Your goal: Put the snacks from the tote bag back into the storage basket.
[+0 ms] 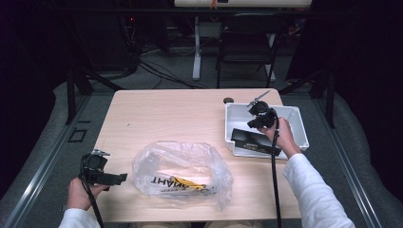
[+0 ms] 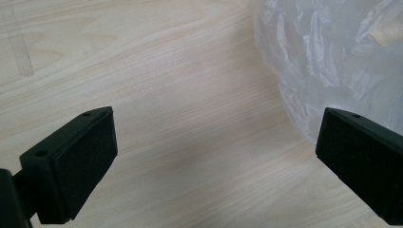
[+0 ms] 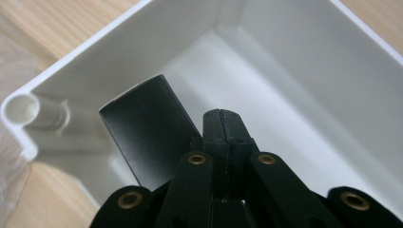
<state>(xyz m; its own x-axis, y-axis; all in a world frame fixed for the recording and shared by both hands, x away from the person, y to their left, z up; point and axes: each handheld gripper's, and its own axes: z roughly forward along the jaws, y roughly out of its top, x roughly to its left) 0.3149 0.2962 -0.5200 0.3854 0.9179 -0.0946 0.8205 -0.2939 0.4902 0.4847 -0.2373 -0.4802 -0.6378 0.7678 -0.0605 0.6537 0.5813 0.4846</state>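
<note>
A clear plastic bag (image 1: pixel 180 171) with black and yellow print lies crumpled on the front middle of the wooden table (image 1: pixel 166 114), with something pale tan inside it. My left gripper (image 1: pixel 119 178) rests at the front left, pointing toward the bag. Its jaws stand wide open over bare wood (image 2: pixel 216 156), and the bag's edge (image 2: pixel 332 57) is by the right jaw. A white bin (image 1: pixel 297 123) at the right holds a long black box (image 1: pixel 254 141). My right gripper (image 1: pixel 253 124) hovers over the bin, its jaws (image 3: pixel 222 114) shut with nothing between them. The black box (image 3: pixel 142 137) lies just beneath.
A small dark object (image 1: pixel 228 100) sits on the table just behind the bin's far left corner. A black chair (image 1: pixel 247 42) and cables stand on the floor beyond the table. Bare wood stretches across the table's far left half.
</note>
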